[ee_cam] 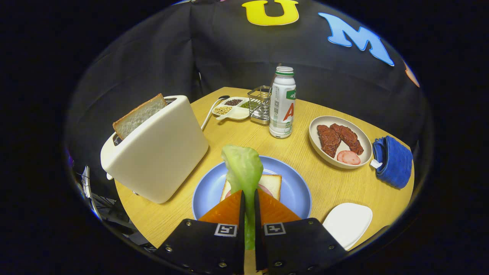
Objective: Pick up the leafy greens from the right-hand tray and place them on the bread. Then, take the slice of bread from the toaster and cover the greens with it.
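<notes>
Here, a round wooden worktop (237, 141), carrying everything. Largest on it, a cream toaster (160, 152) at the left edge, with a slice of bread (138, 115) standing tilted out of its slot. Next in size, a blue plate (294, 191) at the near middle, just ahead of the fingers, bearing a second slice of bread (272, 183) with a pink round of something showing under the leaf. Towards the right edge, a cream oval dish (317, 130) holding two dark red strips of meat (338, 138) and a pink slice (348, 157). Just beside that dish, at the right edge, a folded blue cloth (393, 161). At the near right edge, a white tray (347, 223), bare. Near the far edge, a white bottle (282, 103) with a green cap, upright; touching or just beside it on its left, a small wire rack (259, 105); further left, a white divided dish (231, 109) of grains and seeds. Smallest, the leafy greens (243, 172): one pale green leaf, clamped between the fingers of the hand-held gripper (249, 200), standing up from them over the bread on the blue plate. Fingers drawn close together, pressing the leaf's stem from both sides.
</notes>
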